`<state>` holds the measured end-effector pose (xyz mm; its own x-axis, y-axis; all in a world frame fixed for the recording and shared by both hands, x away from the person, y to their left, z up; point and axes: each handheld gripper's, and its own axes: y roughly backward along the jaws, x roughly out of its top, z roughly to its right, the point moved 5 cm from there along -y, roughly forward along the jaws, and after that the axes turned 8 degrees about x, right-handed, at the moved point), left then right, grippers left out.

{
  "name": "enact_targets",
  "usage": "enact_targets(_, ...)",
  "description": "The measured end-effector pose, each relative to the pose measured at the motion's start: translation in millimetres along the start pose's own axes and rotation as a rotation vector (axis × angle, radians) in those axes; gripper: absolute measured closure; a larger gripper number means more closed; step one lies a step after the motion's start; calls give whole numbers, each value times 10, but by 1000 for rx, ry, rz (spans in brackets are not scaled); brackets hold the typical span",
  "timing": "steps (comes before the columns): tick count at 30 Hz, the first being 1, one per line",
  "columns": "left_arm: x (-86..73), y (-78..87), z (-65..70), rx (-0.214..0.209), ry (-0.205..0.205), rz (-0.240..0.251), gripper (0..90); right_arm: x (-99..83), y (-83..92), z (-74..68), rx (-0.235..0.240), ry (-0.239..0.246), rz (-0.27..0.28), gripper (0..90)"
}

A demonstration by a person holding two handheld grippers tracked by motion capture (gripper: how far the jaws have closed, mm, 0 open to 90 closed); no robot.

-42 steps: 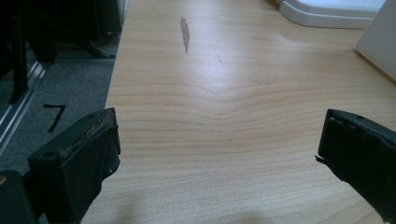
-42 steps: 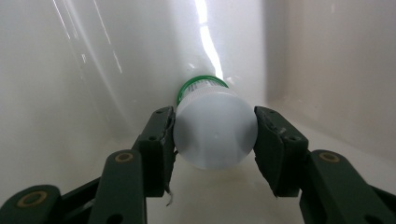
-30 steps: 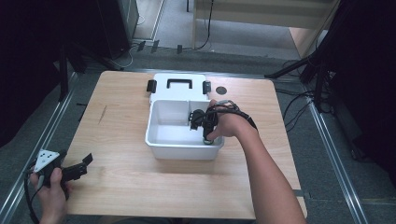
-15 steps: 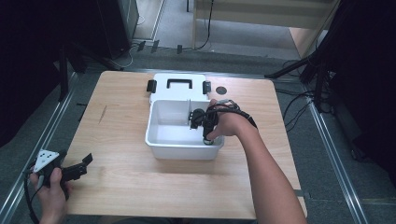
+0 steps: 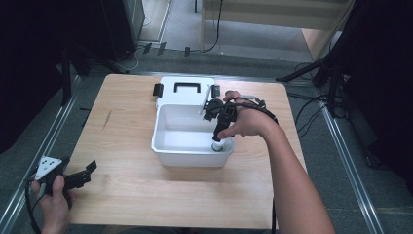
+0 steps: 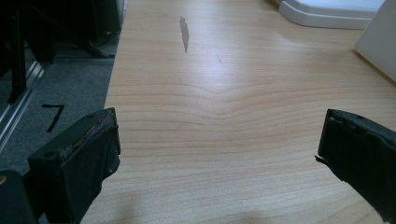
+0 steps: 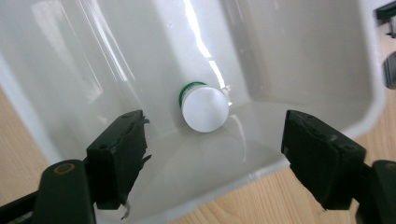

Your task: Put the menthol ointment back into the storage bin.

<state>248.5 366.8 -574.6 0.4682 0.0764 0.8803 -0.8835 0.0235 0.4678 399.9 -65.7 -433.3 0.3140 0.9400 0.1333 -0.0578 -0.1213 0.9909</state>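
2 tools [image 7: 212,154] [image 6: 217,154] gape wide; small white-capped bottle [image 7: 204,107] in bin [image 5: 165,141] looks light, slippery; grip its sides.

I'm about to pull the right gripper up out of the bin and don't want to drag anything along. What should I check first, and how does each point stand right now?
1. Right gripper open: ok, its fingers stand wide apart.
2. Small white-capped bottle released: ok, it rests in a corner of the white bin, touching neither finger.
3. Bottle stable: cannot tell whether it stands upright or leans on the wall.
4. Bin fully on the wooden table: ok.
5. Left gripper out of the way: ok, open near the table's front left corner, holding nothing.
6. Lid behind the bin clear of the lift path: ok.
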Motion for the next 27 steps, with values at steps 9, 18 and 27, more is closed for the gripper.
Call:
enact_targets(9, -1, 1, 0, 1, -3, -3, 0, -191, 258, 5, -3, -58, 34, 139)
enact_targets(18, 0, 0, 2, 2, -3, -3, 0, -466, 379, 56, -9, -107, 54, 133)
enact_targets(27, 0, -1, 4, 3, -3, 1, 0, -722, 392, 75, -12, -148, 56, 133)
